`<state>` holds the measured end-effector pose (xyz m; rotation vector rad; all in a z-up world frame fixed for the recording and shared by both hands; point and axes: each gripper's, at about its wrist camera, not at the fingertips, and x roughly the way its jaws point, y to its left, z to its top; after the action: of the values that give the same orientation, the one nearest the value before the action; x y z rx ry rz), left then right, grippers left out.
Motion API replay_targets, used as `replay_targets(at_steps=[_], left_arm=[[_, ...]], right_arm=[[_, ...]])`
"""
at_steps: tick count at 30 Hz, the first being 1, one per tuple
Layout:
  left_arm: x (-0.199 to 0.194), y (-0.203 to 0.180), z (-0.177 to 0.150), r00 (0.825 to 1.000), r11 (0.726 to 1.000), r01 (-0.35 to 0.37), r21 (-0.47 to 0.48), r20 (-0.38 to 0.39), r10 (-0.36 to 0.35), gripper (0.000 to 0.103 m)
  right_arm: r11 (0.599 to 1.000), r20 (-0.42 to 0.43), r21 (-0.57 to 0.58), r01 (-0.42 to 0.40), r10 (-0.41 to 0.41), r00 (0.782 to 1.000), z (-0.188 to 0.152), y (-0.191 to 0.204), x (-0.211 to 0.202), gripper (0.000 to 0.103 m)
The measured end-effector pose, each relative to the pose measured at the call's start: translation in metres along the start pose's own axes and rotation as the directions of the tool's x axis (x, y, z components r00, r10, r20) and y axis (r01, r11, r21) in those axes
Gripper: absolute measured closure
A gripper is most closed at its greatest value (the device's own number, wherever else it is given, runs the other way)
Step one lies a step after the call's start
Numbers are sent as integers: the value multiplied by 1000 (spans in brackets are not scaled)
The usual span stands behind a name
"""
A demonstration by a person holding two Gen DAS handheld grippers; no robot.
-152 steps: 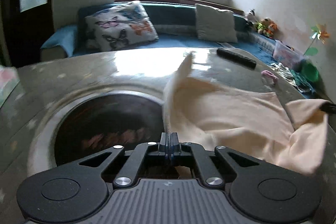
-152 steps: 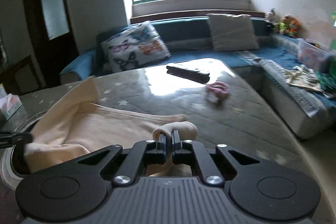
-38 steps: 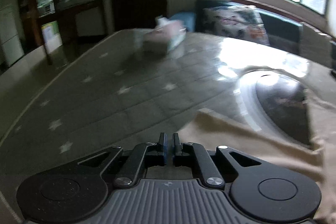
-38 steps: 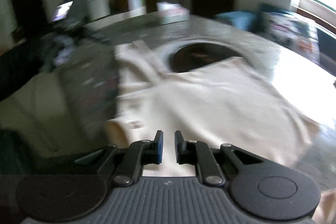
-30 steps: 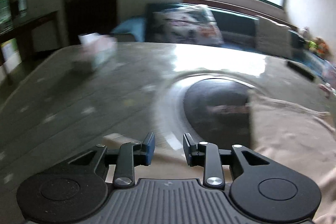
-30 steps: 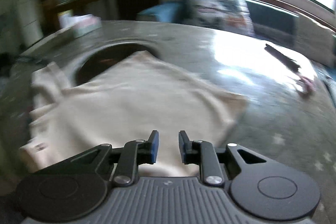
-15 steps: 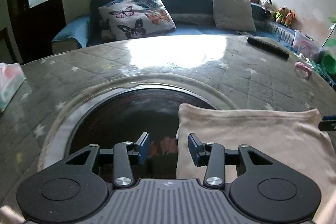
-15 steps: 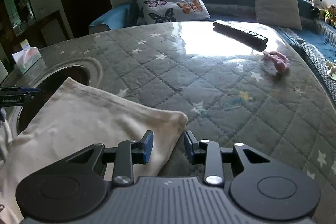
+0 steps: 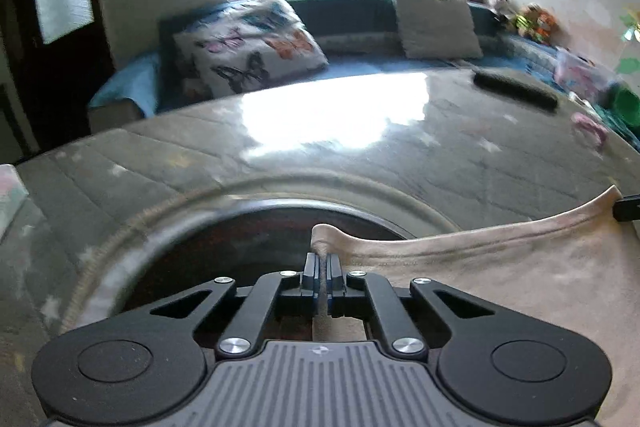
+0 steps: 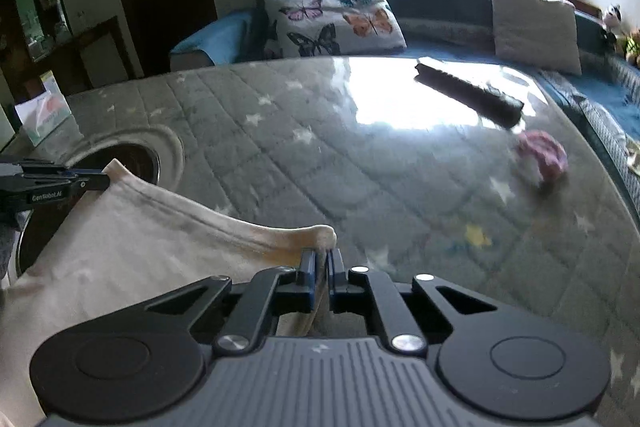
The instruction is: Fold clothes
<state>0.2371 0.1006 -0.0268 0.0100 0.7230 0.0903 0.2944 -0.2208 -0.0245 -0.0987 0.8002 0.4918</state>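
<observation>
A cream garment lies folded on the grey quilted table, its far edge stretched between both grippers. My left gripper is shut on the garment's left far corner, over the dark round inset. My right gripper is shut on the right far corner of the garment. The left gripper also shows at the left of the right wrist view, and the right gripper's tip at the right edge of the left wrist view.
A black remote and a pink hair tie lie on the far right of the table. A tissue box stands far left. A sofa with a butterfly cushion runs behind.
Both grippers were open just short of the garment's far corners half a second ago. Both have now closed on those corners and lifted the edge slightly.
</observation>
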Motion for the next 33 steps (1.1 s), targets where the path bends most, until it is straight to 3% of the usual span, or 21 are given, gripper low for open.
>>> replay_targets(at_steps=[6, 11, 14, 16, 20, 22, 24, 30, 33], left_arm=[[14, 16, 7, 999, 999, -35, -21, -30, 35, 98], [9, 17, 1, 999, 999, -32, -6, -33, 32, 94], [-4, 11, -3, 1000, 1000, -19, 14, -19, 19, 92], [-17, 4, -8, 1000, 999, 1, 34, -12, 0, 83], [-47, -15, -28, 999, 994, 53, 96, -4, -52, 73], [-61, -27, -40, 997, 988, 80, 132, -6, -80, 67], [-76, -39, -54, 994, 980, 105, 167, -8, -105, 60], [-107, -67, -89, 985, 964, 168, 206, -7, -170, 47], [-116, -79, -107, 985, 956, 165, 240, -1, -170, 44]], right_arm=[[999, -7, -43, -2, 2, 1000, 28, 18, 36, 96], [994, -8, -106, -28, 27, 1000, 31, 32, 18, 93], [985, -33, -151, -85, 81, 996, 18, 45, -6, 93], [971, -58, -201, -126, 117, 991, 4, 58, -21, 93], [927, -123, -301, -224, 195, 973, -30, 91, -46, 91], [901, -151, -342, -266, 226, 962, -47, 107, -56, 79], [876, -170, -382, -294, 246, 954, -62, 122, -65, 77], [821, -199, -476, -317, 250, 948, -103, 151, -90, 70], [795, -176, -540, -276, 214, 961, -127, 159, -100, 70]])
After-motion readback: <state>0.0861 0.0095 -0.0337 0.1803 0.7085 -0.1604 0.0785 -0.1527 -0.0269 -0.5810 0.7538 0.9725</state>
